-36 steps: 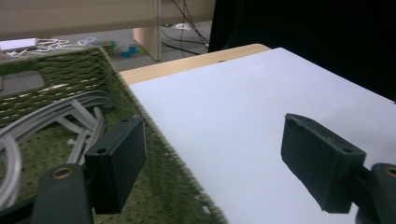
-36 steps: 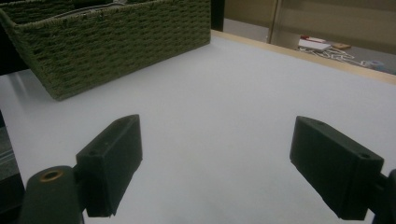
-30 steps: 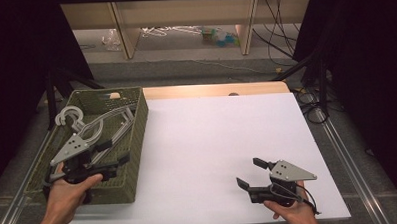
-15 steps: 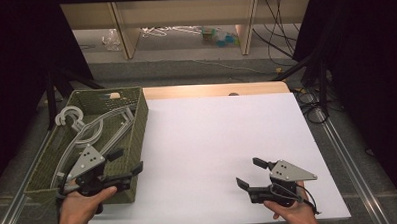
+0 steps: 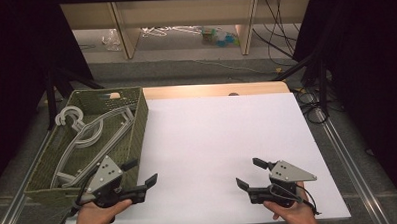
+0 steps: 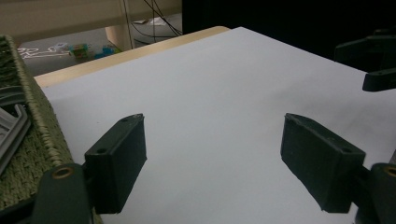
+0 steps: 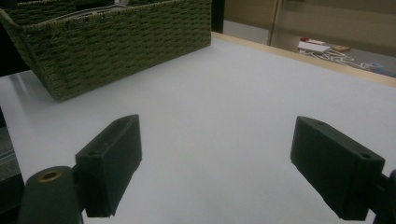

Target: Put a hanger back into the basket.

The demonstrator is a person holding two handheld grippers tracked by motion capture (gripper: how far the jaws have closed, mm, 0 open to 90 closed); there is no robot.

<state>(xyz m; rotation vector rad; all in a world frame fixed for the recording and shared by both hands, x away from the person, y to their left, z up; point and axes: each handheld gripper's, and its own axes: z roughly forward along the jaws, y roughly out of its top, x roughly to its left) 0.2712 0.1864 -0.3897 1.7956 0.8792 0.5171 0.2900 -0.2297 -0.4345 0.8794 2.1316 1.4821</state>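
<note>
With both jaws apart and empty, we swing our left hand-held gripper [image 5: 139, 180] toward the grey plastic hangers [image 5: 89, 133] in the green woven basket [image 5: 137, 126] just beside it, gripping one bar squarely.

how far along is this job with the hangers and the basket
All the hangers lie inside the green basket, so putting them away looks done. Nothing is in hand: the left tool and right tool are open and empty over the white table. Nothing visibly remains.

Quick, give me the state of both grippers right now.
Left gripper: open, holding nothing, at the near corner of the green basket.
Right gripper: open, holding nothing, over the white table.
</note>
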